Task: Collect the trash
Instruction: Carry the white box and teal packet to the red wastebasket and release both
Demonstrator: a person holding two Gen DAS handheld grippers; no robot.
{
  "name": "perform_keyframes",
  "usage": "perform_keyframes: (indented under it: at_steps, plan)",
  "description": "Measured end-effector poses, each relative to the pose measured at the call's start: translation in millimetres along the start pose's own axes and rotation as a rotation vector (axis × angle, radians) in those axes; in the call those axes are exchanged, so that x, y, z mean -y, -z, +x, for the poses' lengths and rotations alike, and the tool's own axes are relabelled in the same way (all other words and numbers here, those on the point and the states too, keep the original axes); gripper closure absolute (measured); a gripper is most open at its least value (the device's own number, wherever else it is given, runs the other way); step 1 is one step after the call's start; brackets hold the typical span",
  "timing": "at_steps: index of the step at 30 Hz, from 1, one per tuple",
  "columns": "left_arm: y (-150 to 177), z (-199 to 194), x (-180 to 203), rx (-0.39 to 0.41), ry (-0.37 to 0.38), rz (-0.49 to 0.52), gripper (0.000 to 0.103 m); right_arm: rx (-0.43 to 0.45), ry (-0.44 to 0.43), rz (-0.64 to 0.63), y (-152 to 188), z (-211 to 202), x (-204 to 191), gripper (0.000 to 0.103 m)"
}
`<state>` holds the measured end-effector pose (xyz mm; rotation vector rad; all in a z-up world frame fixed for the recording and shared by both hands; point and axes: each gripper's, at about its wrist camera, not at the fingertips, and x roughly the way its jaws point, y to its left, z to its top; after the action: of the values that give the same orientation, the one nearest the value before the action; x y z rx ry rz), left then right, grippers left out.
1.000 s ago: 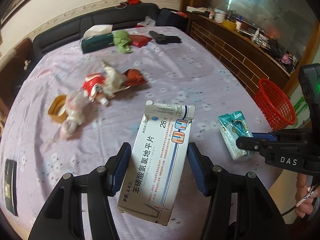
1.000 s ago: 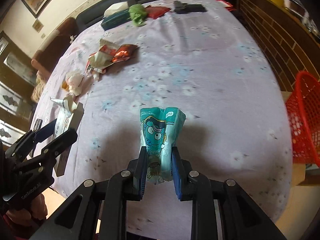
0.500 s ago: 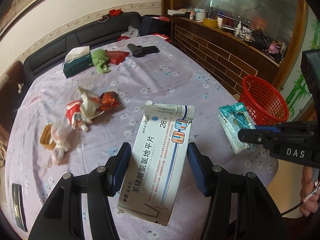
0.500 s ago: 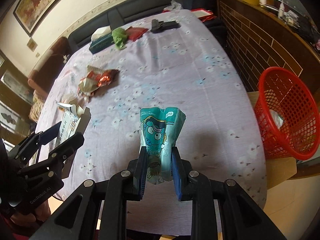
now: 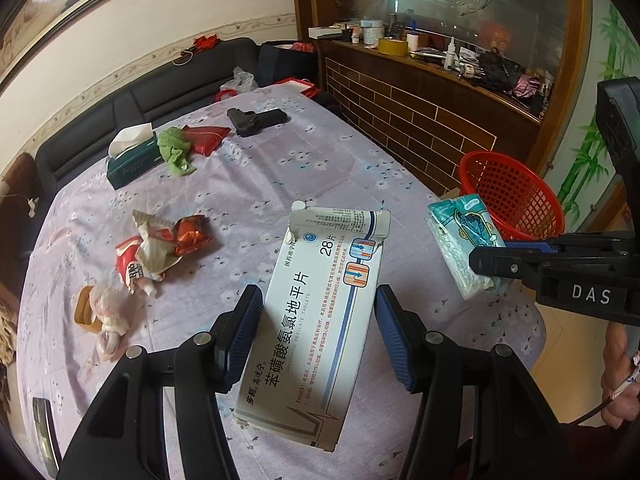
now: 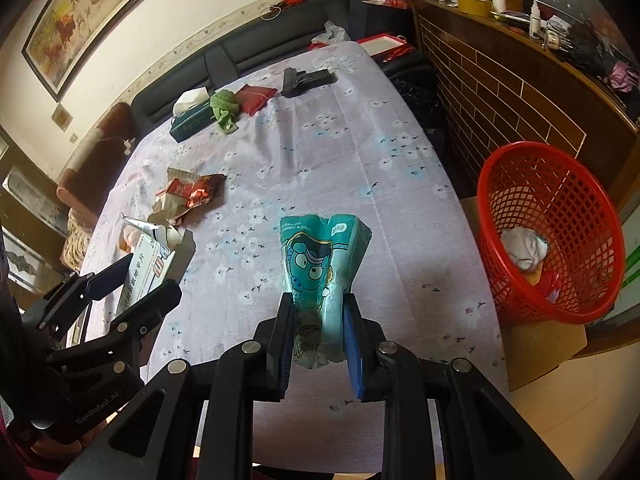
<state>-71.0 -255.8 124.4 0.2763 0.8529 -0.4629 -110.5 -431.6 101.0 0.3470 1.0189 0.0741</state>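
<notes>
My left gripper (image 5: 318,320) is shut on a white and blue medicine box (image 5: 320,320), held above the lilac tablecloth (image 5: 280,176). The same box (image 6: 148,268) shows at the left of the right wrist view. A teal tissue pack (image 6: 320,268) with a cartoon face is pinched in my right gripper (image 6: 318,332), which is shut on it. In the left wrist view that teal pack (image 5: 460,244) hangs at the right, just short of the red basket (image 5: 508,188). The red basket (image 6: 560,216) stands beyond the table's right edge with crumpled paper (image 6: 524,246) inside.
Crumpled red wrappers (image 5: 160,248) and a tape roll with a plastic bag (image 5: 98,312) lie on the left of the table. A green tissue box (image 5: 132,156), green cloth (image 5: 174,150), red pouch (image 5: 206,138) and black stapler (image 5: 256,120) sit at the far end. A brick-faced counter (image 5: 420,112) runs along the right.
Both grippers have carried their loads to the right and lifted a little. The red basket has come further into both views and its contents now show.
</notes>
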Motion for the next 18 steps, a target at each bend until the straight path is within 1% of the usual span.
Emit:
perform_keyframes:
  at_steps: [18]
  plan:
    - [-9.9,5.4,13.7,-0.013,0.013,0.034,0.046,0.01,0.003,0.02,-3.3,-7.4,13.6,0.079]
